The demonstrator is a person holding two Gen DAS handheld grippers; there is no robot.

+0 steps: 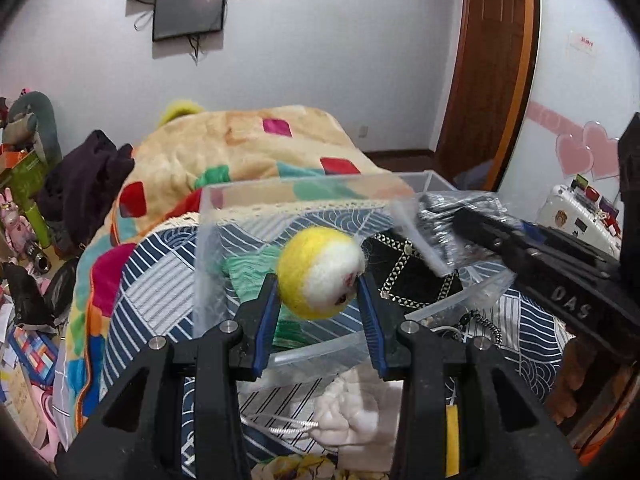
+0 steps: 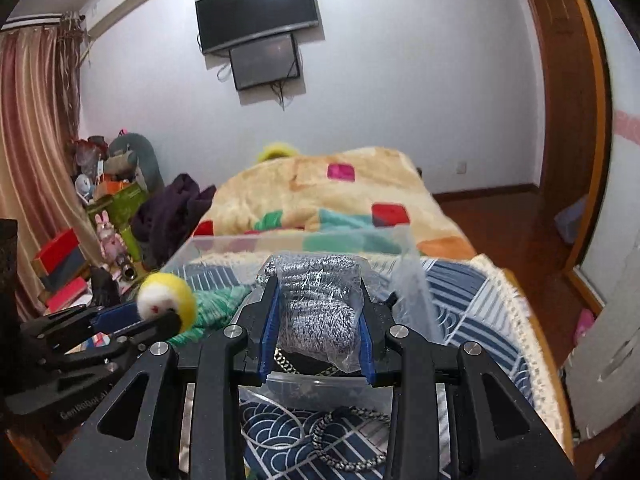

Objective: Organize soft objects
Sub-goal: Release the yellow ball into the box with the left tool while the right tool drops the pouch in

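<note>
My left gripper (image 1: 318, 286) is shut on a yellow and white felt ball (image 1: 320, 272) and holds it above a clear plastic box (image 1: 224, 200) on the bed. The ball also shows in the right wrist view (image 2: 166, 294), with the left gripper (image 2: 160, 312) at the left. My right gripper (image 2: 318, 312) is shut on a grey knit item in a clear plastic bag (image 2: 316, 300), over the same box (image 2: 224, 245). In the left wrist view the bagged item (image 1: 448, 212) and the right gripper (image 1: 460, 220) are at the right. A green knit cloth (image 1: 250, 268) and a black gold-trimmed cloth (image 1: 412, 276) lie in the box.
The box stands on a blue and white patterned bedspread (image 2: 472, 300). A colourful fleece blanket (image 1: 248, 148) lies heaped behind it. A white fluffy item (image 1: 352, 408) and a metal chain (image 2: 352, 436) lie in front of the box. Clutter fills the floor at the left (image 1: 24, 240).
</note>
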